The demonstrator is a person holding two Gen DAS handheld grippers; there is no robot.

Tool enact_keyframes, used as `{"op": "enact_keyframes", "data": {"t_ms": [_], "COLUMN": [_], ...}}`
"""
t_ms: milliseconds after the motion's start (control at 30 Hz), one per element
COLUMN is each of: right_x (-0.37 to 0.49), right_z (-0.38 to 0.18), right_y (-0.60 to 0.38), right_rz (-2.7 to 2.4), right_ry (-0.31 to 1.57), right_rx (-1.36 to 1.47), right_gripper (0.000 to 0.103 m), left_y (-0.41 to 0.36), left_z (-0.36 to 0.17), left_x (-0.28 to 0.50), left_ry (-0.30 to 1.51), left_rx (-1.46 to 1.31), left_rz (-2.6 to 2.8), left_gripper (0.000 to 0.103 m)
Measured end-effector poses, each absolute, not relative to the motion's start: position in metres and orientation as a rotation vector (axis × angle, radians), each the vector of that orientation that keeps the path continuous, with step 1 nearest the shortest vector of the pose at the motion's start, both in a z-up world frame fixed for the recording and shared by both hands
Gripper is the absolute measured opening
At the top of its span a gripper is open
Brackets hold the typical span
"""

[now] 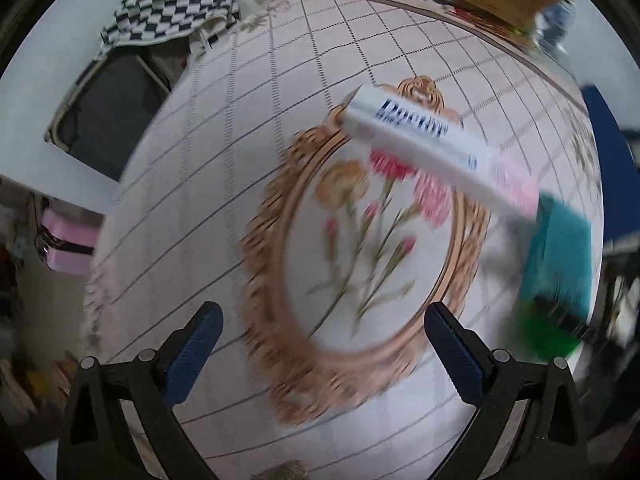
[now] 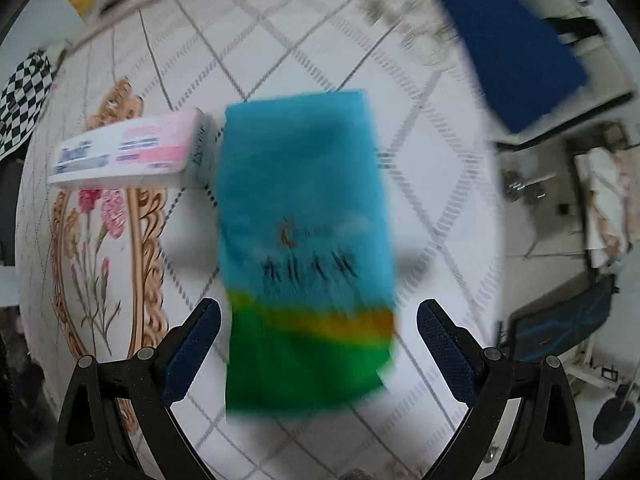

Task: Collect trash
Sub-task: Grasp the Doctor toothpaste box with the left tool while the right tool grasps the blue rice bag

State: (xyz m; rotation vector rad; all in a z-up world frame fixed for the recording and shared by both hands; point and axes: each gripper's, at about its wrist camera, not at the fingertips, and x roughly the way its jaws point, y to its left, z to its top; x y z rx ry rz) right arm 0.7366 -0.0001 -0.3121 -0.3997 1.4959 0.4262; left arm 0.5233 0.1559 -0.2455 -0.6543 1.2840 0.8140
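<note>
On the tabletop (image 2: 440, 184) lies a blue-green packet (image 2: 304, 248), its far corner touching a white-pink toothpaste box (image 2: 132, 148). Right tongs (image 2: 318, 324) gape wide around the packet; left tongs (image 1: 322, 330) gape empty above the floral cloth (image 1: 224, 184).

Both the left tongs (image 1: 322, 344) and the right tongs (image 2: 319, 340) are spread wide, gripping nothing.

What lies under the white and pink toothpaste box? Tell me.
The toothpaste box lies on the checked tablecloth, covering the top of its floral medallion. Its pink end meets the blue-green packet; whatever lies directly beneath stays hidden.
</note>
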Motion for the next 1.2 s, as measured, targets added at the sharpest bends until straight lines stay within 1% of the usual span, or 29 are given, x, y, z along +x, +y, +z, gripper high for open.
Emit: {"op": "enact_keyframes", "data": {"t_ms": [67, 100, 133, 167, 333, 467, 500, 533, 567, 633, 767, 867, 900, 967, 1000, 1200], "right_x": [0.753, 0.761, 0.766, 0.778, 0.819, 0.835, 0.839, 0.842, 0.844, 0.840, 0.818, 0.789, 0.778, 0.754, 0.745, 0.664], "right_z": [-0.327, -0.329, -0.329, -0.328, -0.326, -0.325, -0.326, -0.326, -0.326, -0.328, -0.329, -0.330, -0.331, -0.333, -0.334, -0.341], "right_y": [0.001, -0.001, -0.004, -0.009, -0.018, -0.010, -0.009, -0.008, -0.008, -0.005, -0.011, -0.026, -0.031, -0.042, -0.047, -0.093], "right_rz": [0.409, 0.395, 0.383, 0.354, 0.299, 0.291, 0.289, 0.287, 0.286, 0.298, 0.325, 0.345, 0.354, 0.378, 0.382, 0.413], "right_ry": [1.526, 1.521, 1.517, 1.516, 1.512, 1.494, 1.493, 1.495, 1.497, 1.494, 1.478, 1.470, 1.468, 1.475, 1.476, 1.523], "right_rx": [-0.382, -0.362, -0.344, -0.307, -0.220, -0.227, -0.228, -0.230, -0.231, -0.252, -0.306, -0.337, -0.354, -0.372, -0.377, -0.382], "right_gripper": [0.099, 0.096, 0.085, 0.079, 0.079, 0.079, 0.079, 0.079, 0.079, 0.077, 0.075, 0.072, 0.072, 0.071, 0.071, 0.066], "left_y": [0.172, 0.179, 0.187, 0.196, 0.229, 0.237, 0.237, 0.233, 0.230, 0.218, 0.174, 0.143, 0.137, 0.127, 0.123, 0.078], "left_z": [-0.252, -0.255, -0.258, -0.260, -0.283, -0.316, -0.323, -0.327, -0.325, -0.319, -0.312, -0.316, -0.317, -0.316, -0.315, -0.315], "left_x": [0.550, 0.562, 0.573, 0.585, 0.629, 0.647, 0.647, 0.645, 0.644, 0.645, 0.630, 0.594, 0.582, 0.554, 0.543, 0.452], "left_ry": [1.284, 1.279, 1.266, 1.253, 1.211, 1.279, 1.293, 1.306, 1.306, 1.331, 1.412, 1.476, 1.483, 1.474, 1.473, 1.486], "left_rx": [-0.732, -0.772, -0.823, -0.875, -1.088, -1.190, -1.204, -1.193, -1.150, -0.999, -0.596, -0.409, -0.379, -0.370, -0.364, -0.386], "left_rz": [0.812, 0.811, 0.814, 0.822, 0.861, 0.890, 0.891, 0.885, 0.874, 0.813, 0.587, 0.494, 0.488, 0.459, 0.461, 0.430], "left_gripper": [0.103, 0.103, 0.103, 0.103, 0.102, 0.101, 0.094, 0.080, 0.080, 0.072, 0.068, 0.066, 0.064, 0.052, 0.049, 0.048]}}
